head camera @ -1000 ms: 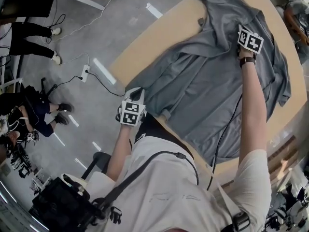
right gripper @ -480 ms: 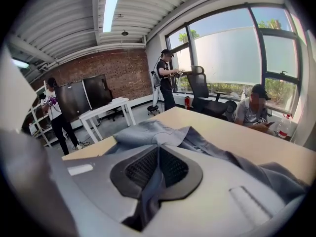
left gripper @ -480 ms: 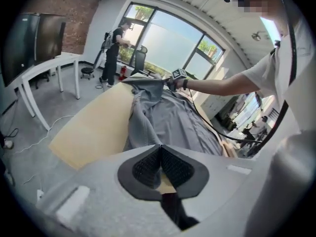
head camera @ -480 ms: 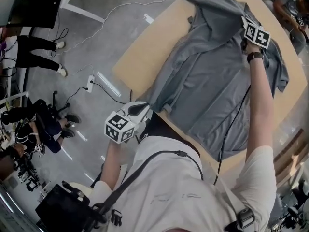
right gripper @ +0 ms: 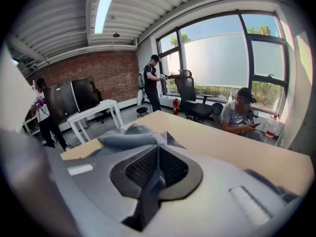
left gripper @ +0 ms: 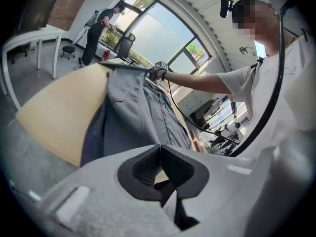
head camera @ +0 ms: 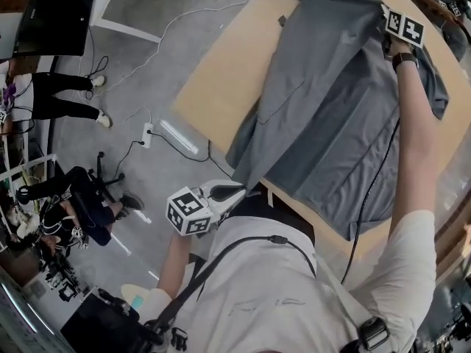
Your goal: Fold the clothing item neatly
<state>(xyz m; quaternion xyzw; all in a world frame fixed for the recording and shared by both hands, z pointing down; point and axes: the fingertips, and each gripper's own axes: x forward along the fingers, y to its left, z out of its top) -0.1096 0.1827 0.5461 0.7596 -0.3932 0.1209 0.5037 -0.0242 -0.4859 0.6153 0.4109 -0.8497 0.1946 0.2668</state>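
A grey shirt [head camera: 331, 116] lies spread over the tan table [head camera: 228, 72], with its two ends raised. My left gripper [head camera: 240, 190] is at the table's near edge, off the near corner of the shirt, and its jaws are shut on a dark strip of the cloth [left gripper: 168, 201]. My right gripper [head camera: 384, 44] is far up the table, shut on the shirt's far edge. In the right gripper view a fold of grey fabric [right gripper: 148, 191] hangs from between the closed pads [right gripper: 170, 169]. In the left gripper view the shirt [left gripper: 133, 112] stretches away towards the right gripper [left gripper: 159, 73].
The table's near corner overhangs a grey floor with a power strip [head camera: 147, 132] and cables. People stand at the left [head camera: 66, 94]. One person sits at the table's far side [right gripper: 239, 115], with an office chair [right gripper: 192, 95] and a white table [right gripper: 94, 115] beyond.
Both grippers have risen with the shirt. The left one has drawn back off the table's near edge. The right one has moved farther up the table, pulling the cloth taut.
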